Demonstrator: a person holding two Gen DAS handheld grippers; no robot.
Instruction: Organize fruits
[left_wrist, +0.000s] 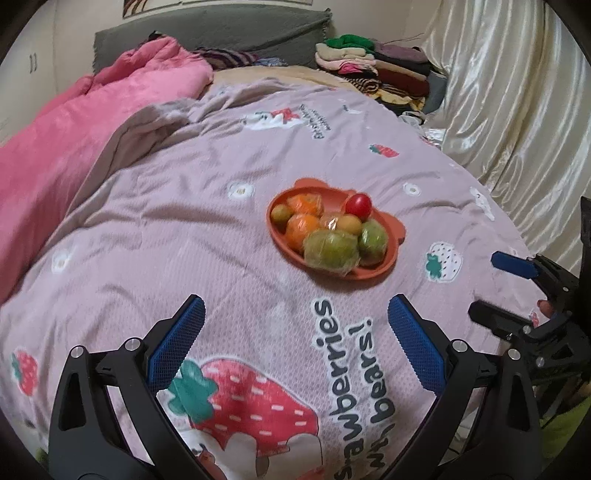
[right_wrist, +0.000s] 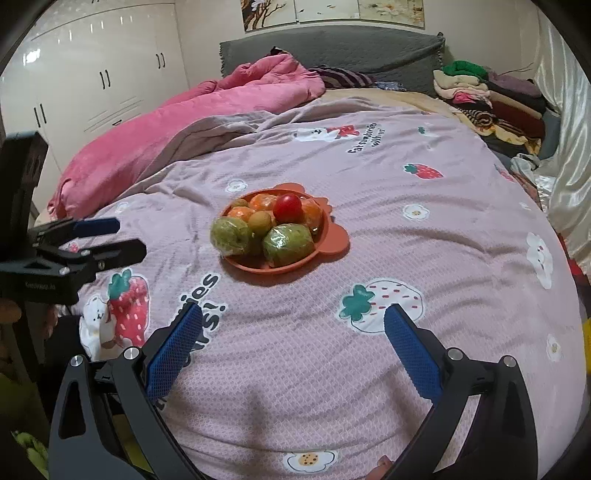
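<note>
While both grippers hang low in frame with nothing between their blue pads, the left gripper (left_wrist: 295, 325) and right gripper (right_wrist: 293, 332) each have their jaws spread wide. Past them, mid-frame on the strawberry-print quilt (right_wrist: 424, 258), sits the orange plate (right_wrist: 334, 245) with all the fruit piled on it: two wrapped green ones (right_wrist: 286, 240) in front, oranges (right_wrist: 312, 214) and a red tomato (right_wrist: 287, 207) behind. The plate is up and right of center in the left view and nearly dead ahead in the right view, so neither gripper looks clearly closer. Fruit's already gathered there, so this fits either sorting about to happen or done.
</note>
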